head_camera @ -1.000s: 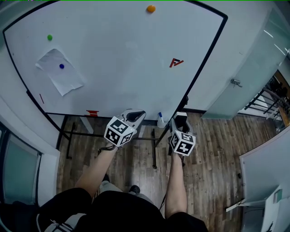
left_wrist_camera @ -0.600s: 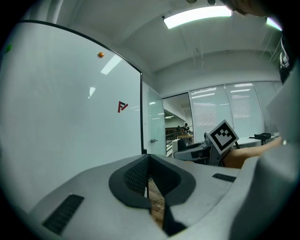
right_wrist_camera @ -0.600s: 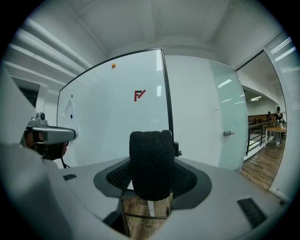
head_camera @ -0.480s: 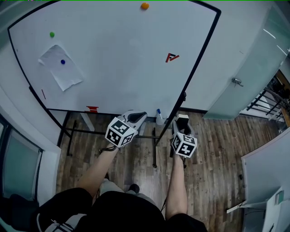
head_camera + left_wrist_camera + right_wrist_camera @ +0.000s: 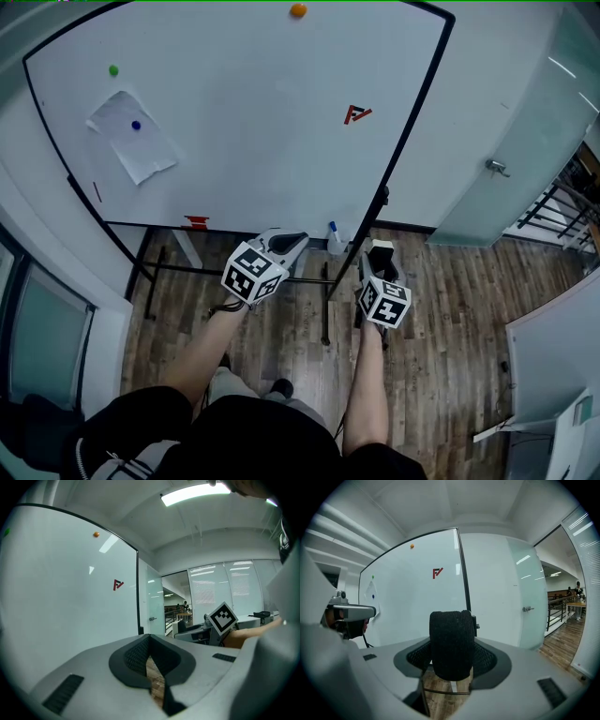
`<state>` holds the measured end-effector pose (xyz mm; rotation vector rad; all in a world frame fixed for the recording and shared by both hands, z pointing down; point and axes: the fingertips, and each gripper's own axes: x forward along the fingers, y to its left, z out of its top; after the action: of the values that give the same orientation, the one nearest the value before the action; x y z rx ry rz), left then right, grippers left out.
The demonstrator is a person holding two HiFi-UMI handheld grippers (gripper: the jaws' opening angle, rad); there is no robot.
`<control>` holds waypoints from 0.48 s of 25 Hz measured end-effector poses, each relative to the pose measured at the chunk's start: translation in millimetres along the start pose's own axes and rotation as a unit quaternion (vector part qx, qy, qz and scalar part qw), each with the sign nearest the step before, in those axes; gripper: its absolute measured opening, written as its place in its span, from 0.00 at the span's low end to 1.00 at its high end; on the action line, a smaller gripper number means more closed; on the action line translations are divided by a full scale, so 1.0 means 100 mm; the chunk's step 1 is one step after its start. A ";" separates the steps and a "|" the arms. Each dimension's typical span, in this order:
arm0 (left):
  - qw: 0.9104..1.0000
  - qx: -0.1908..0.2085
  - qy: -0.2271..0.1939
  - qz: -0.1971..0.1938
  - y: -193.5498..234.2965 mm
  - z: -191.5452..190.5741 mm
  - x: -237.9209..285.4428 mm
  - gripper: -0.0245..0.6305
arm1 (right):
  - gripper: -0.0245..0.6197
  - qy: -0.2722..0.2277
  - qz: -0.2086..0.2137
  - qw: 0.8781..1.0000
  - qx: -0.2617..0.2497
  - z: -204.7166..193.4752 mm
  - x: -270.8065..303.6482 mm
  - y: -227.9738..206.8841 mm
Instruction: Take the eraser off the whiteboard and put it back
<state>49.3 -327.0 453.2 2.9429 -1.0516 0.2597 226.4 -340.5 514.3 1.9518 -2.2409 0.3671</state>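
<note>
The black felt eraser (image 5: 451, 644) stands upright between the jaws of my right gripper (image 5: 451, 663), which is shut on it. In the head view that gripper (image 5: 379, 251) holds the eraser (image 5: 378, 259) just below the lower right corner of the whiteboard (image 5: 244, 122), clear of its surface. My left gripper (image 5: 287, 243) is beside it, under the board's bottom edge. Seen from the left gripper view, its jaws (image 5: 149, 657) are shut with nothing between them. The board (image 5: 403, 597) fills the left of the right gripper view.
The board carries a red mark (image 5: 356, 114), an orange magnet (image 5: 298, 10), a green magnet (image 5: 113, 70) and a paper sheet (image 5: 136, 138) pinned by a blue magnet. A blue-capped bottle (image 5: 334, 236) and a red item (image 5: 197, 222) sit at its bottom ledge. A glass door (image 5: 525, 159) stands to the right.
Both grippers have drifted slightly down and right in the picture, away from the board's lower edge. The eraser stays in the right gripper's jaws.
</note>
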 end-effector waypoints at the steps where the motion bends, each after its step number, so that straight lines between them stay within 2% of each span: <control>1: 1.000 0.001 0.000 0.000 -0.01 0.00 0.00 0.06 | 0.43 0.001 0.001 1.000 0.000 -0.01 0.00 -0.01; 12: 1.000 0.002 0.004 0.004 0.01 -0.02 0.03 0.07 | 0.43 0.009 0.004 1.000 -0.009 -0.08 0.03 -0.02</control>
<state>50.3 -329.8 455.4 2.9403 -1.0633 0.2741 227.3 -341.2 523.2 1.9225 -2.2345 0.3622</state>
